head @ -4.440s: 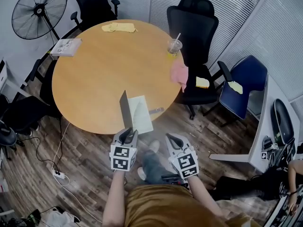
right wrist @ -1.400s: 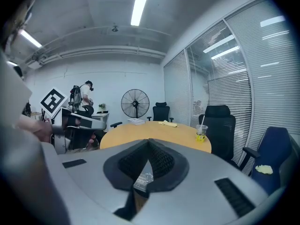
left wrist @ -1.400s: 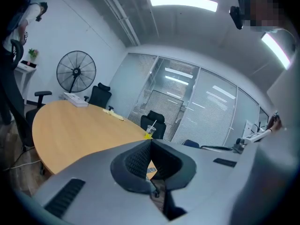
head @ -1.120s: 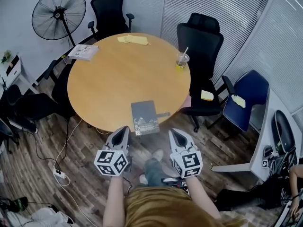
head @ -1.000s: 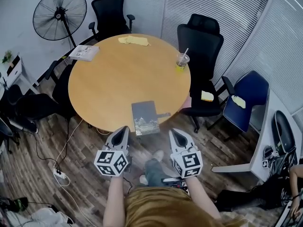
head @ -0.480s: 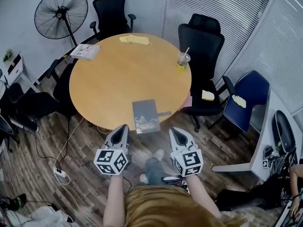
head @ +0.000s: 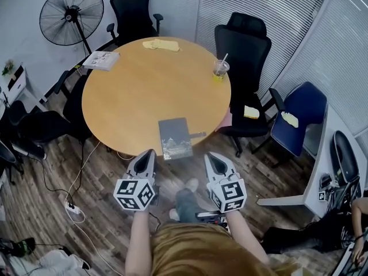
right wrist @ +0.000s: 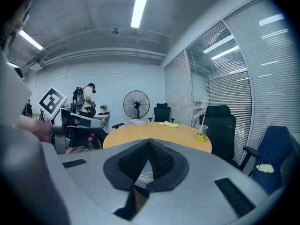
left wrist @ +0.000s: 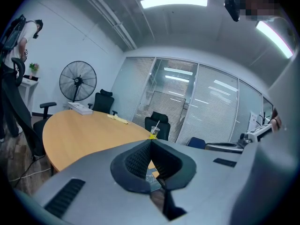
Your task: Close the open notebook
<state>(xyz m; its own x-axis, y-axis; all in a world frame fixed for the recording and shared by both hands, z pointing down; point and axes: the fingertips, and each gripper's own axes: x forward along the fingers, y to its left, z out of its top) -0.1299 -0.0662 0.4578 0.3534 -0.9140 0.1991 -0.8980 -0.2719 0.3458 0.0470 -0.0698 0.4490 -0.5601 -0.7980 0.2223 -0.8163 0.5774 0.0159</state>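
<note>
The grey-covered notebook (head: 175, 138) lies closed and flat on the round wooden table (head: 138, 91), near its front edge, with a pen (head: 197, 135) beside its right side. My left gripper (head: 150, 153) hangs just off the table edge in front of the notebook's left corner, shut and empty. My right gripper (head: 210, 155) is level with it to the right, also shut and empty. Neither touches the notebook. In the left gripper view the shut tips (left wrist: 151, 140) point across the table. In the right gripper view, part of the notebook (right wrist: 143, 178) shows below the closed tips (right wrist: 148, 140).
A drink cup with a straw (head: 219, 69) stands at the table's right rim; a yellow cloth (head: 160, 44) and a white booklet (head: 100, 60) lie at the far side. Black chairs (head: 241, 45), a blue chair (head: 299, 117) and a fan (head: 68, 13) ring the table.
Several seconds ago the notebook's cover stood upright beside the left gripper; now it lies closed. Over the last second both grippers held still; only the head view shifted slightly.
</note>
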